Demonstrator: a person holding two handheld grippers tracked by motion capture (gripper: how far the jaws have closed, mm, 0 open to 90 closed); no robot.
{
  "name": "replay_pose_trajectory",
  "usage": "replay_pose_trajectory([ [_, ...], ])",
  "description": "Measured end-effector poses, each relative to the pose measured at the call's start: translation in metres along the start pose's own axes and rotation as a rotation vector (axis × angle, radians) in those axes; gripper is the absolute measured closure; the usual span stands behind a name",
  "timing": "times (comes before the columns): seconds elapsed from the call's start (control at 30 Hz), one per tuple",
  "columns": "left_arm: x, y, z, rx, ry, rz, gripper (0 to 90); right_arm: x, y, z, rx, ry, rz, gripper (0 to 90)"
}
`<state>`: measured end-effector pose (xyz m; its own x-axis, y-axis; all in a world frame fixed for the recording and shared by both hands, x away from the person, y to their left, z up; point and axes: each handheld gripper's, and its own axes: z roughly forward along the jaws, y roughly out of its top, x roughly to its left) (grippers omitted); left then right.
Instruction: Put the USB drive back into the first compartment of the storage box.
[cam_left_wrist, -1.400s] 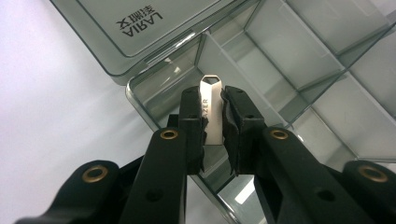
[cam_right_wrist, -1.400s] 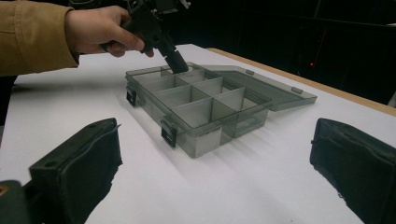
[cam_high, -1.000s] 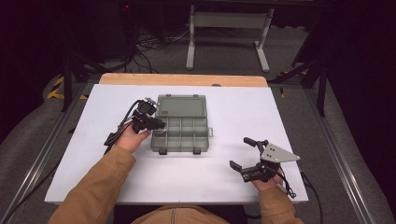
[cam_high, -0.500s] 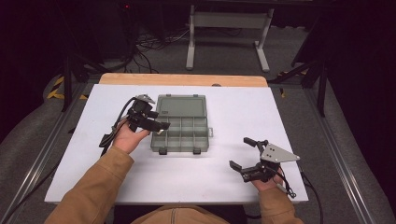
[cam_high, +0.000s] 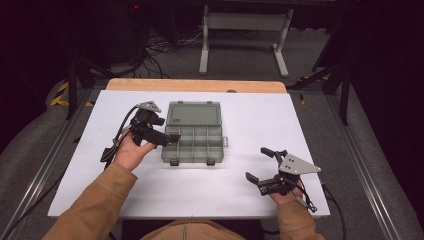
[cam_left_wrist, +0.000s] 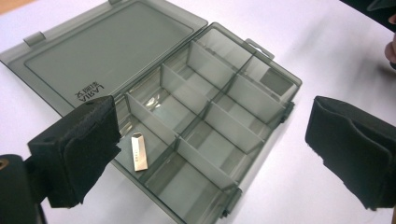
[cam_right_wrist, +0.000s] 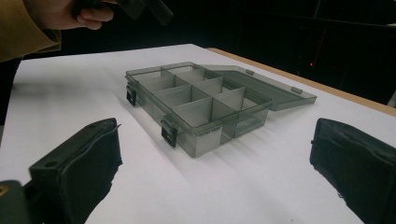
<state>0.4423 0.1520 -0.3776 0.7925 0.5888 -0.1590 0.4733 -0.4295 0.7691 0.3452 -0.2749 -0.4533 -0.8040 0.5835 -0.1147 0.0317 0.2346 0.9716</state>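
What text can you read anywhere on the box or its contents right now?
"LASIUA": my best reading of the upside-down print on the open lid of the compartment box; the small characters beside it are too small to read.
Engraving on the metal USB stick: too small to read.

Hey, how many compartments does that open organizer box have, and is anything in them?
8, in two rows of four inside the organizer box. One compartment at the end nearest the left tongs holds a small silver USB stick; the other seven look empty.
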Motion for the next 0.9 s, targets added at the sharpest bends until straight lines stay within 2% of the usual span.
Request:
replay_pose_trajectory([
  [0.1,-0.007,-0.005,-0.010,-0.037,-0.007,0.026,3.2,0.000,0.000,-0.001,-0.002,-0.002,0.000,2.3],
  [0.17,-0.009,-0.006,-0.014,-0.045,-0.006,0.034,3.2,0.000,0.000,-0.001,-0.003,-0.002,0.001,2.3],
  [0.27,-0.017,-0.014,-0.027,-0.096,-0.020,0.054,2.6,0.000,0.000,-0.001,-0.004,-0.004,0.001,2.3],
  [0.4,-0.023,-0.021,-0.037,-0.163,-0.034,0.075,1.8,0.001,0.000,-0.001,-0.001,-0.003,-0.001,2.3],
  [0.43,-0.023,-0.021,-0.037,-0.163,-0.034,0.075,1.8,0.001,0.000,-0.001,-0.001,-0.003,-0.001,2.3],
  [0.5,-0.026,-0.027,-0.044,-0.204,-0.042,0.101,1.7,0.000,0.000,-0.001,-0.004,-0.003,0.001,2.3],
  [0.63,-0.030,-0.034,-0.049,-0.238,-0.034,0.117,1.7,0.001,0.000,-0.001,-0.004,-0.004,-0.001,2.3],
  [0.67,-0.032,-0.042,-0.053,-0.284,-0.045,0.125,1.7,0.001,0.000,-0.001,-0.008,-0.004,-0.001,2.3],
  [0.7,-0.032,-0.045,-0.054,-0.302,-0.046,0.128,1.7,0.001,0.000,-0.001,-0.010,-0.005,0.000,2.3],
  [0.83,-0.035,-0.060,-0.060,-0.366,-0.016,0.136,3.2,0.001,0.001,-0.001,-0.009,-0.006,-0.004,2.3],
  [0.9,-0.035,-0.065,-0.061,-0.378,-0.013,0.135,3.2,0.001,0.001,-0.001,-0.013,-0.006,-0.003,2.3],
])
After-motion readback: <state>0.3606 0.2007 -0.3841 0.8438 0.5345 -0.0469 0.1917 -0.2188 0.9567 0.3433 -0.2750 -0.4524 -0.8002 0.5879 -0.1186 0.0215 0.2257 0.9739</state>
